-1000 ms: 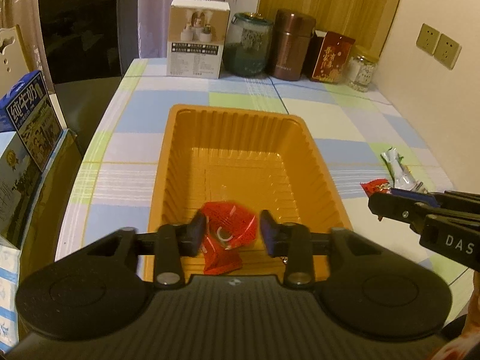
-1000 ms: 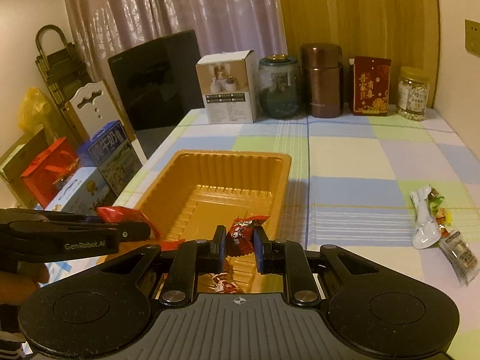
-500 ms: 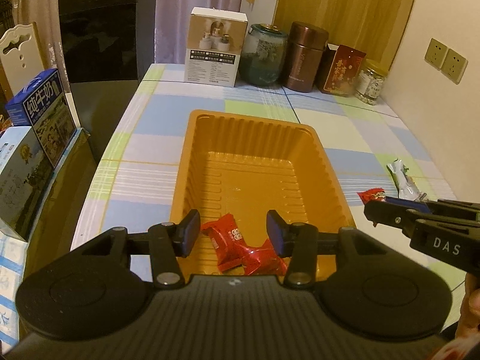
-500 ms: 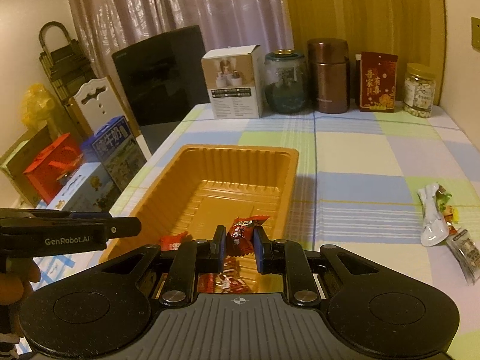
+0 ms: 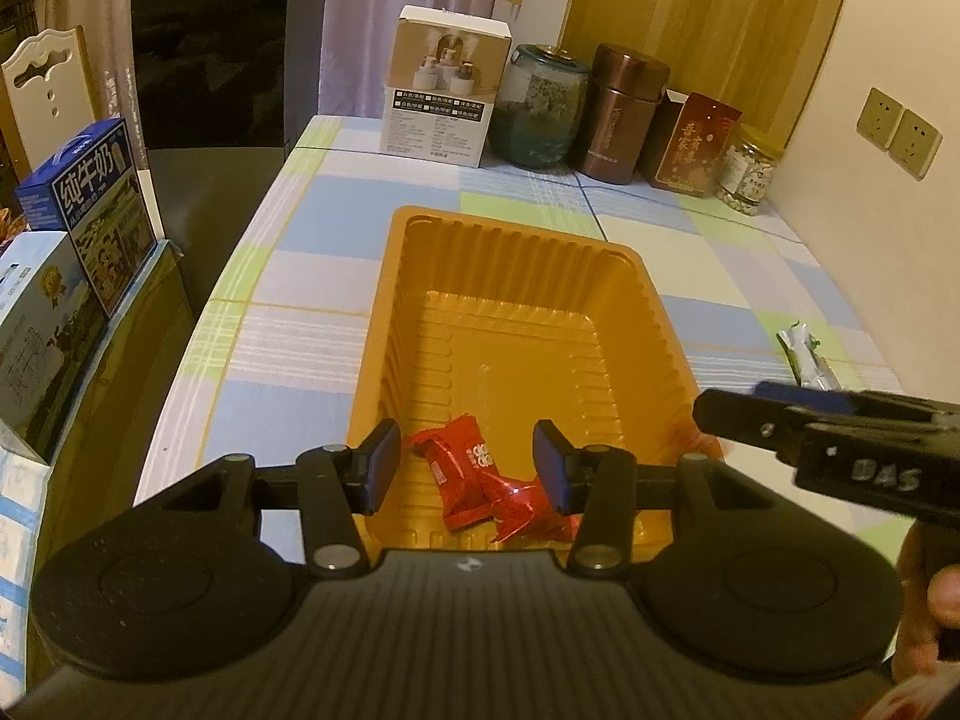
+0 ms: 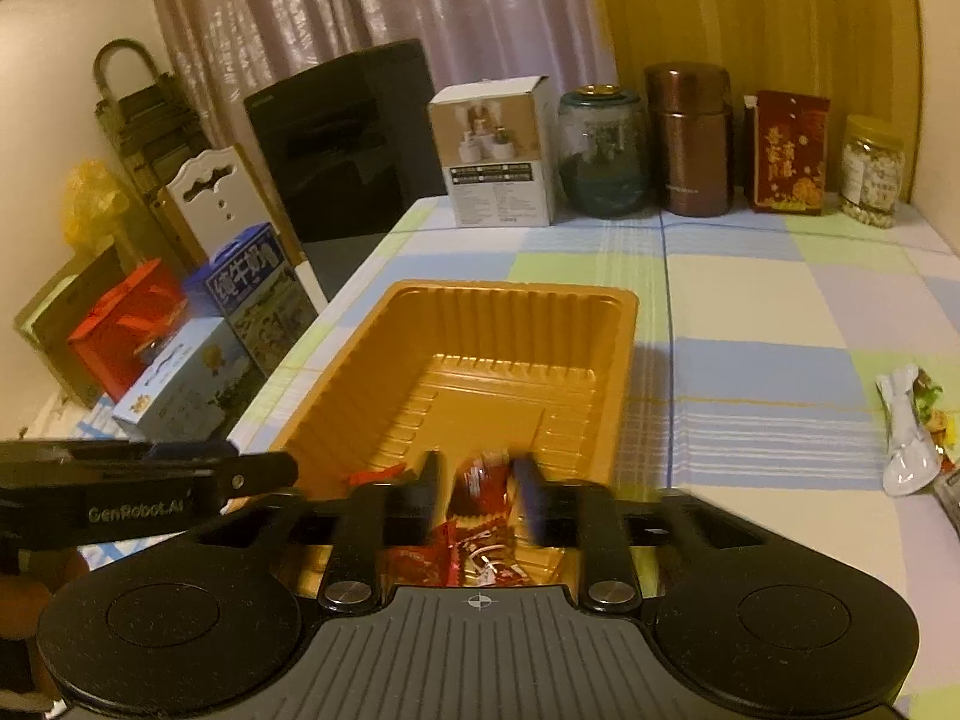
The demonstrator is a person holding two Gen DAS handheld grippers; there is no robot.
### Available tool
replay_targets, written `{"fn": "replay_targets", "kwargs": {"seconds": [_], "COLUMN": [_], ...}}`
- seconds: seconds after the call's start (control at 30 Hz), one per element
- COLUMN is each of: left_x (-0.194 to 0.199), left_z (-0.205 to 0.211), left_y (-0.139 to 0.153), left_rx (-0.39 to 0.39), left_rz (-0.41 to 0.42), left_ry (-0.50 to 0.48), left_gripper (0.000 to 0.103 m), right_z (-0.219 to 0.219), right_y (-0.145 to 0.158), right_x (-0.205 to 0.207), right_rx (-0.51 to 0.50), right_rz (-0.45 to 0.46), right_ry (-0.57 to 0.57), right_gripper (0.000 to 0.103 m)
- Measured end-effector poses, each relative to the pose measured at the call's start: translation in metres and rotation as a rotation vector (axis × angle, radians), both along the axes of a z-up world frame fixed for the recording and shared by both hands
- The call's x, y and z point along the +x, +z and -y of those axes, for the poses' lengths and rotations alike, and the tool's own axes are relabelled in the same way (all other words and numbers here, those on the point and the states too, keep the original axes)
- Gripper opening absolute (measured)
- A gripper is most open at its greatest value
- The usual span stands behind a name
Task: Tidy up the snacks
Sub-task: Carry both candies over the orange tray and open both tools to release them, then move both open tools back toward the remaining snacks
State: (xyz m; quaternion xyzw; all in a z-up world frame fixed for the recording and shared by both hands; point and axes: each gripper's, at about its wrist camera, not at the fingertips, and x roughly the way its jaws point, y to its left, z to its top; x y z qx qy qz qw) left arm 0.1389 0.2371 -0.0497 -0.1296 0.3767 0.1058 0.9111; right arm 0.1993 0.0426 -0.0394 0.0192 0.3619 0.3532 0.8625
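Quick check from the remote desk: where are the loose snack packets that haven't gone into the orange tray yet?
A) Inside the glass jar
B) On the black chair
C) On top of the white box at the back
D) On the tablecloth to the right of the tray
D: the loose snack packets lie on the checked tablecloth, to the right of the orange tray.

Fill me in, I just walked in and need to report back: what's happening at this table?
A person is sorting snacks into an orange tray with a hand-held gripper in each hand. The right hand-held gripper has just been opening over the tray's near end, a red snack packet loose between its jaws. The left hand-held gripper hangs open above other red packets in the tray. More wrapped snacks wait on the tablecloth.
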Motion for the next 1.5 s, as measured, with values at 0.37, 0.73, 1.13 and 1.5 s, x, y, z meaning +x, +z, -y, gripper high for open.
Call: {"fn": "replay_targets", "kwargs": {"seconds": [0.37, 0.73, 1.13, 1.5], "left_x": [-0.009, -0.023, -0.025, -0.008], "left_z": [0.017, 0.058, 0.112, 0.157], "left_y": [0.009, 0.024, 0.032, 0.031], "left_rx": [-0.002, 0.002, 0.007, -0.007], "left_rz": [0.017, 0.035, 0.045, 0.05], "left_ry": [-0.007, -0.025, -0.091, -0.172], "left_gripper": [0.046, 0.058, 0.075, 0.086], "right_z": [0.056, 0.116, 0.183, 0.248], "right_y": [0.013, 0.037, 0.048, 0.043], "right_x": [-0.005, -0.027, -0.047, -0.055], "right_rx": [0.015, 0.013, 0.006, -0.016], "right_rz": [-0.012, 0.012, 0.029, 0.026], "right_ry": [-0.131, -0.251, -0.365, -0.503], "right_gripper": [0.064, 0.065, 0.065, 0.065]}}
